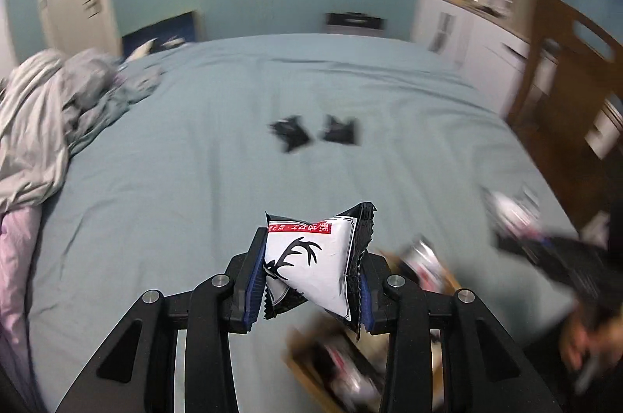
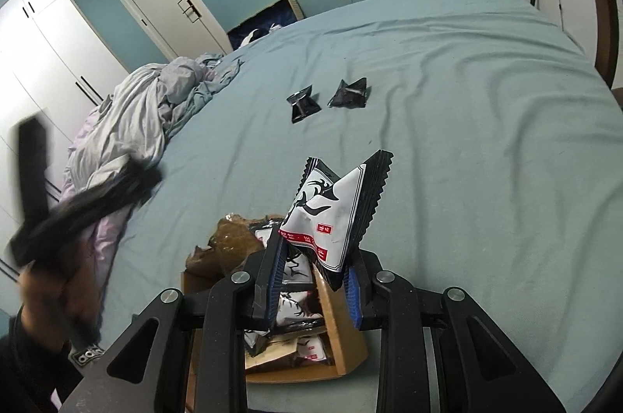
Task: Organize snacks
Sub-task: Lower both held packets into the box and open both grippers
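Snack packets [image 1: 311,257] are pinched by both grippers above the cardboard box [image 2: 338,347].
Each should be set flat beside the two black packets [image 2: 329,97].

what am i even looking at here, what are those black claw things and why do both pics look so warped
No robot here: a person holds a two-finger gripper in each hand, each carrying a fisheye camera that bends the view. One picture looks along the left gripper, the other along the right gripper. Each is shut on a white snack packet with a black antler print. Below them a cardboard box holds more packets. It sits on a bed with a blue sheet, where two black packets lie side by side, apart. A crumpled grey duvet lies on the bed's left side.
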### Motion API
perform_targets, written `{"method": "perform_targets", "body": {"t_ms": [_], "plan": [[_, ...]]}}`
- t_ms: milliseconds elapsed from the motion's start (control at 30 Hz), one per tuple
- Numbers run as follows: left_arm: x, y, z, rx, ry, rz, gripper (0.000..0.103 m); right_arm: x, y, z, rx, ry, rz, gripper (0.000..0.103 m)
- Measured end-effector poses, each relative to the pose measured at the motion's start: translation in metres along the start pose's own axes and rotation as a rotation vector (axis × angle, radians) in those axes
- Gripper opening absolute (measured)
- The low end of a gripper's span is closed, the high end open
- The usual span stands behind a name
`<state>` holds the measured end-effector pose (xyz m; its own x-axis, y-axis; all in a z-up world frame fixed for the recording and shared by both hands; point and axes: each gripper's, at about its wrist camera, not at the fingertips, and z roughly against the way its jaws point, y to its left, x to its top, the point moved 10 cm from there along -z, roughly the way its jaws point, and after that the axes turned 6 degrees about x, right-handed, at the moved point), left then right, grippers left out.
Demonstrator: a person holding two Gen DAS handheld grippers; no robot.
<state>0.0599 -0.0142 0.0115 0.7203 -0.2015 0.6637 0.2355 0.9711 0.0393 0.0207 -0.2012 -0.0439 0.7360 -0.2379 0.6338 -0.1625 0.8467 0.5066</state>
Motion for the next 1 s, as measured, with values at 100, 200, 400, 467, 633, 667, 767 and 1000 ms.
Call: {"method": "perform_targets", "body": {"t_ms": [100, 200, 400, 467, 633, 667, 767, 1000], "plan": [[-0.022, -0.033, 0.016, -0.039, -0.022, -0.126, 0.038, -0.001, 0.002, -0.001, -0.027, -0.003, 0.009, 0.025], [-0.039, -0.050, 0.011, -0.053, -0.016, -0.185, 0.040, -0.002, 0.005, -0.004, -0.040, 0.002, 0.013, 0.025], [-0.056, -0.055, 0.000, -0.093, 0.055, -0.182, 0.065, -0.005, 0.017, -0.004, -0.070, -0.004, 0.079, 0.025], [-0.049, -0.046, 0.003, -0.045, 0.020, -0.164, 0.084, -0.005, 0.022, -0.004, -0.068, -0.010, 0.101, 0.025], [-0.036, -0.016, 0.013, 0.069, -0.051, -0.122, 0.084, -0.008, 0.034, -0.009, -0.031, -0.003, 0.157, 0.025], [-0.035, -0.010, 0.014, 0.096, -0.059, -0.120, 0.084, -0.010, 0.038, -0.009, -0.017, 0.001, 0.169, 0.025], [-0.029, 0.003, 0.013, 0.132, -0.066, -0.100, 0.085, -0.016, 0.050, -0.010, 0.020, 0.010, 0.230, 0.027], [-0.030, 0.025, 0.004, 0.124, -0.026, 0.010, 0.085, -0.038, 0.078, -0.023, 0.093, 0.106, 0.370, 0.028]]}}
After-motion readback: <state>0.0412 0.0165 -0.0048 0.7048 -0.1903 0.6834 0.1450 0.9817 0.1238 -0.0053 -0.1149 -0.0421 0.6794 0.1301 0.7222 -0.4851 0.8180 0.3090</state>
